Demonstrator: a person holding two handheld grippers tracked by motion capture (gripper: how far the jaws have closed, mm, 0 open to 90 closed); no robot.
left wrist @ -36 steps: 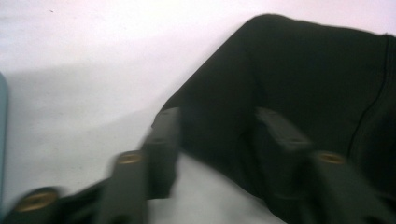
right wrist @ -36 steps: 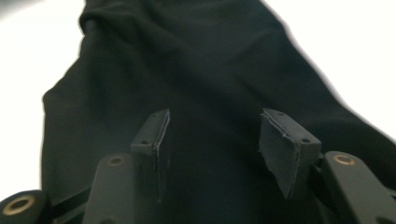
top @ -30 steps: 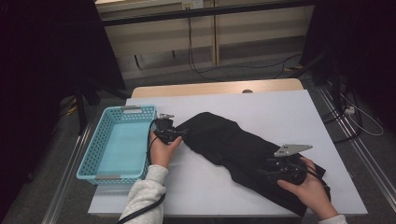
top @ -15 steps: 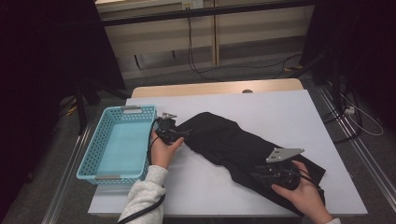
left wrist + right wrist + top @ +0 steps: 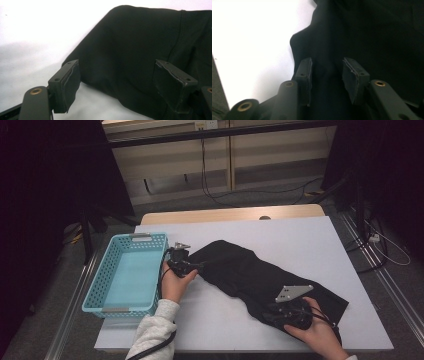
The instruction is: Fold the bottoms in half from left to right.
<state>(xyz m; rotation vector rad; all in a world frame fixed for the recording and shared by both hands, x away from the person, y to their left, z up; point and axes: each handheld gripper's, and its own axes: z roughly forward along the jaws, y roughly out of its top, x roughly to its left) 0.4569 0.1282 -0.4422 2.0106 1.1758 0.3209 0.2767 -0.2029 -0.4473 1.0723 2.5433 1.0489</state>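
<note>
High view: a black garment point(image 5: 260, 280) lies slantwise across the white table point(image 5: 300, 240), running from the middle of the frame down to the lower right. A turquoise basket point(image 5: 125, 275) stands at the left of the table, just beside the left gripper point(image 5: 192, 267), which sits at the garment's upper-left end. The right gripper point(image 5: 280, 315) rests on the garment's lower end, its grey plate on top and the hand behind it covering part of the cloth. Cables trail over the floor beyond the table.

In the left gripper view the jaws stand wide, the garment's point(image 5: 140, 62) rounded edge between them, the pads clear of it. In the right gripper view the jaws are narrow, with a ridge of the garment point(image 5: 327, 70) rising between the pads; I cannot tell whether they press on it.

Compared with a second ago, the right gripper has slid a little toward the left along the cloth and its jaws have just been closing; the left hand is where it was.
</note>
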